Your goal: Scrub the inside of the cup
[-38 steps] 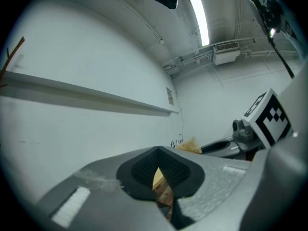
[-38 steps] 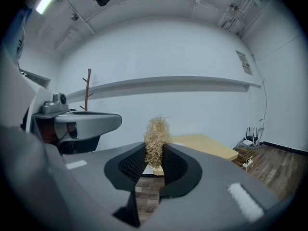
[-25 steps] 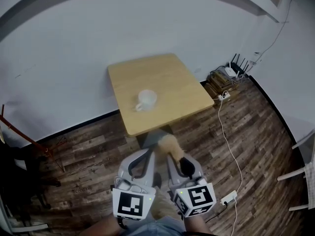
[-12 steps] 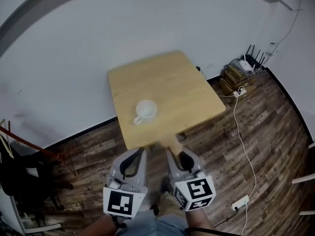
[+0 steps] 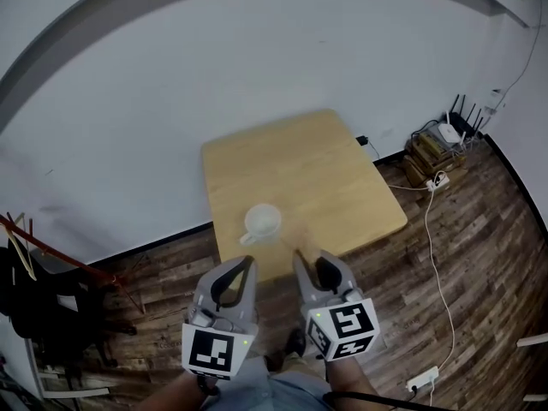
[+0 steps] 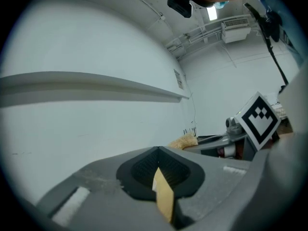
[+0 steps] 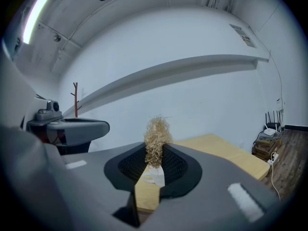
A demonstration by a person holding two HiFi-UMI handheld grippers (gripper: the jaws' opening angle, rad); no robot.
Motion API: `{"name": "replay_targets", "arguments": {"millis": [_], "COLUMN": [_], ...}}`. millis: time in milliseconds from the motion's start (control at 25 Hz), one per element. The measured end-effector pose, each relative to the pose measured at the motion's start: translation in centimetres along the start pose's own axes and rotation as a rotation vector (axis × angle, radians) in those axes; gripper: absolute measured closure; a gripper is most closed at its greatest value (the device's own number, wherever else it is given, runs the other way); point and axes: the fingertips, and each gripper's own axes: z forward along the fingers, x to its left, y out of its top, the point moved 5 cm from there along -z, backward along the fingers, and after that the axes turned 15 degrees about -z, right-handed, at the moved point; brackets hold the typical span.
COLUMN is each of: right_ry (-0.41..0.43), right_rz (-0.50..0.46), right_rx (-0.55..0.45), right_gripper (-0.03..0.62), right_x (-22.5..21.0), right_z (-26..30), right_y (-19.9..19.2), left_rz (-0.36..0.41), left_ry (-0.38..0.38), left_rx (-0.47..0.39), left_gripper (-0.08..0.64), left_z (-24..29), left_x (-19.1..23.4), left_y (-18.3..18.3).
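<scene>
A white cup (image 5: 262,223) with a handle stands near the front edge of a light wooden table (image 5: 325,169). My right gripper (image 5: 301,257) is just short of that edge, to the right of the cup, shut on a tuft of tan fibrous scrubber (image 7: 156,137). In the right gripper view the cup (image 7: 155,176) shows low in the slit between the jaws (image 7: 155,165). My left gripper (image 5: 247,265) hovers beside it, just below the cup in the head view, shut with nothing held. The left gripper view shows its closed jaws (image 6: 160,177) and the scrubber (image 6: 184,141) off to the right.
A white wall runs behind the table. On the wooden floor at the right are a router and boxes (image 5: 441,139), a white cable and a power strip (image 5: 425,377). A dark chair and a red stand (image 5: 34,264) are at the left.
Both grippers have travelled forward to the table's front edge, so the cup now lies close ahead of them. The right gripper still holds the scrubber; the left stays shut.
</scene>
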Motion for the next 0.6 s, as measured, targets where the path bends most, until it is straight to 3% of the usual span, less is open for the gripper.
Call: {"name": "replay_targets", "arguments": {"millis": [320, 600], "right_ry": [0.019, 0.037], "right_rz": [-0.010, -0.057], "right_rx": [0.035, 0.091], "right_gripper": [0.515, 0.515], "right_x": [-1.3, -1.7], "right_z": [4.2, 8.6], "right_y": [0.0, 0.3], "left_rz": [-0.032, -0.066], "left_ry": [0.080, 0.025], "left_rx": [0.010, 0.023], "left_gripper": [0.538, 0.538], "left_z": [1.6, 5.0], "left_x": [5.1, 9.2], "left_y": [-0.2, -1.7]}}
